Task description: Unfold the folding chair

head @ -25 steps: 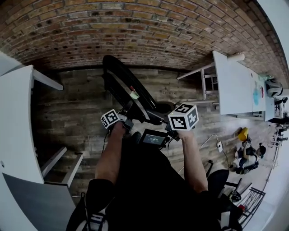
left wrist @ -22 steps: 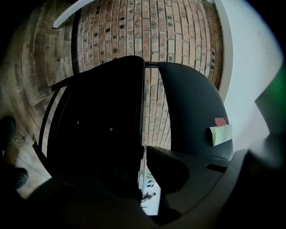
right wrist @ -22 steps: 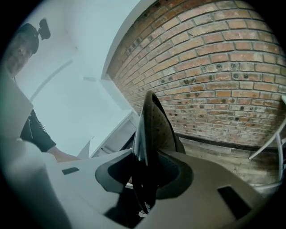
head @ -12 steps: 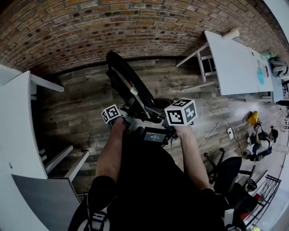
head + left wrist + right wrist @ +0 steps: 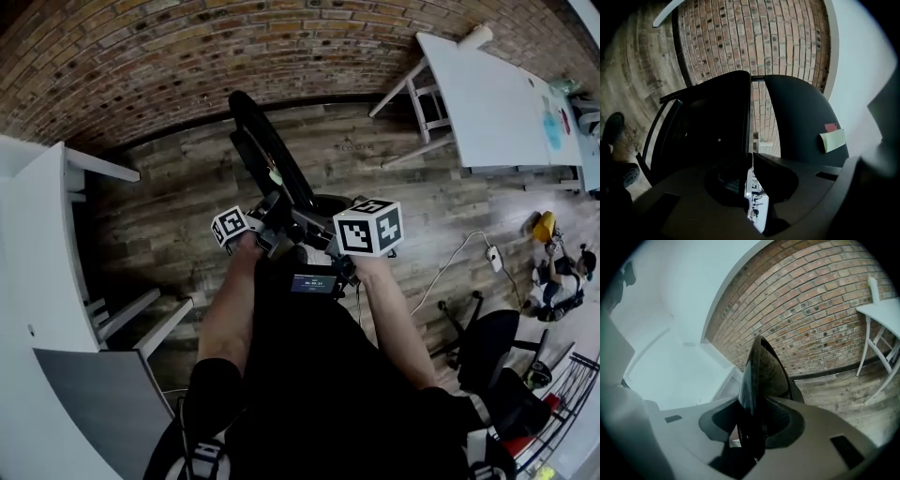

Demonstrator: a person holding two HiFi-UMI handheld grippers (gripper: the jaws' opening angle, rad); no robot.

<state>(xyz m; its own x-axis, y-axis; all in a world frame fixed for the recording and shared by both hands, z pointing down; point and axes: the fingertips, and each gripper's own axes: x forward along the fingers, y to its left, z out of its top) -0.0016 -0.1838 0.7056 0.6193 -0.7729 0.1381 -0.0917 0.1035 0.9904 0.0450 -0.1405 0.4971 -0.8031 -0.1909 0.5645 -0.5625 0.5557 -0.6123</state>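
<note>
Now your right gripper [image 5: 750, 430] has just been opening its jaws around the black folding chair [image 5: 264, 155], near the red brick wall [image 5: 187, 66], so it could slip. Your left gripper [image 5: 751, 164] is pinched shut.

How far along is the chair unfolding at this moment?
Done: both tongs grip the folding chair, and its two panels show a gap. In hand: left tongs shut on one edge, right tongs on the other panel, jaws just been opening. Left: spreading it fully and standing it.
</note>
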